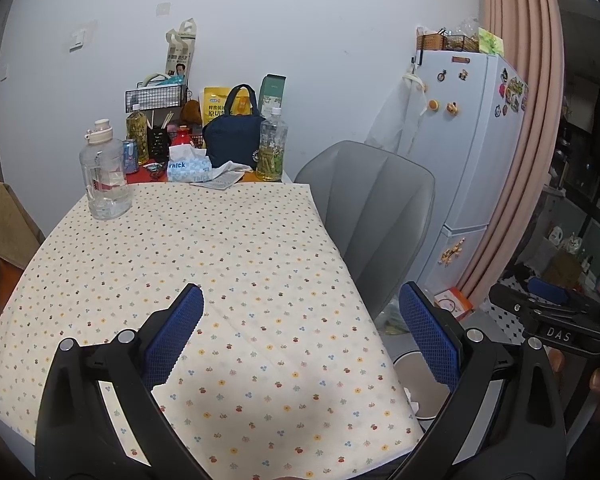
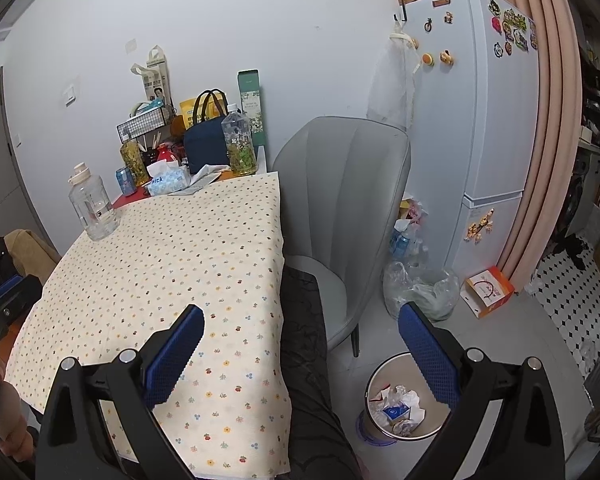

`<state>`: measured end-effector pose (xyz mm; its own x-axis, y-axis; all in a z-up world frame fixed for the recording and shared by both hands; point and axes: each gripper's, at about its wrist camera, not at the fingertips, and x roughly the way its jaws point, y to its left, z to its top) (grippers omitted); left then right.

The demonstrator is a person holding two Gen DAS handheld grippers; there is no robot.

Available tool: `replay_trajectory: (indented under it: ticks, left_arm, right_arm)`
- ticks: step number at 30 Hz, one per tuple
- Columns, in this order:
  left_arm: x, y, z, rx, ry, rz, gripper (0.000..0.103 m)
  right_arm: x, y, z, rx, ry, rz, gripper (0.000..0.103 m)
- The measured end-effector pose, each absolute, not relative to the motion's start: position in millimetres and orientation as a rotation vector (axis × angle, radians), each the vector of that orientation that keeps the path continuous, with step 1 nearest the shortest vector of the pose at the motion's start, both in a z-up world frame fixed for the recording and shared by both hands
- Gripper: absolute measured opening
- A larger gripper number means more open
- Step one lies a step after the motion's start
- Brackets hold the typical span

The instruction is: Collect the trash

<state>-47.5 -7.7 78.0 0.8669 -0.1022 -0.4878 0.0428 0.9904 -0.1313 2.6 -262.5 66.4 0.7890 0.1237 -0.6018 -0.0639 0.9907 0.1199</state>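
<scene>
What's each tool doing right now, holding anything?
Left tool: open, empty, over the table.
Right tool: open, empty, above the table edge.

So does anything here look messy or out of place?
Mostly the floor: loose plastic bags and an orange box lie beside the fridge, outside the trash bin. On the table, crumpled paper lies beside the tissue pack.

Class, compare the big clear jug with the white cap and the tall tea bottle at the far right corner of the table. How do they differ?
The clear jug is squat and wide; the tea bottle is slimmer.
The jug looks nearly empty and colourless; the tea bottle holds yellow liquid low down and bears a floral label.
The jug stands alone on the dotted tablecloth; the tea bottle stands among clutter beside a navy bag.
Both are upright, capped and see-through.
</scene>
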Motion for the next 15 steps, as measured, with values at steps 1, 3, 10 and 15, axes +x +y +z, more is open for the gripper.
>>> replay_trajectory:
  ticks: [1,3,10,15]
  left_arm:
    - [-47.2,-7.3,77.9,-0.119,0.518,-0.077,0.097]
    - [-46.9,-6.1,77.8,-0.124,0.519,-0.075,0.097]
    - [-45.6,-4.6,75.6,-0.129,0.527,-0.077,0.097]
    - [-44.9,-5.9,74.3,-0.128,0.531,-0.081,0.097]
  right_arm:
    - [2.5,-261.7,66.0,0.093,0.654,0.100,0.095]
    - [2.7,-260.5,65.1,0.088,0.655,0.101,0.095]
    - [4.4,-260.5,63.3,0.091,0.663,0.101,0.095]
    - [4.2,-261.8,63.0,0.094,0.663,0.099,0.095]
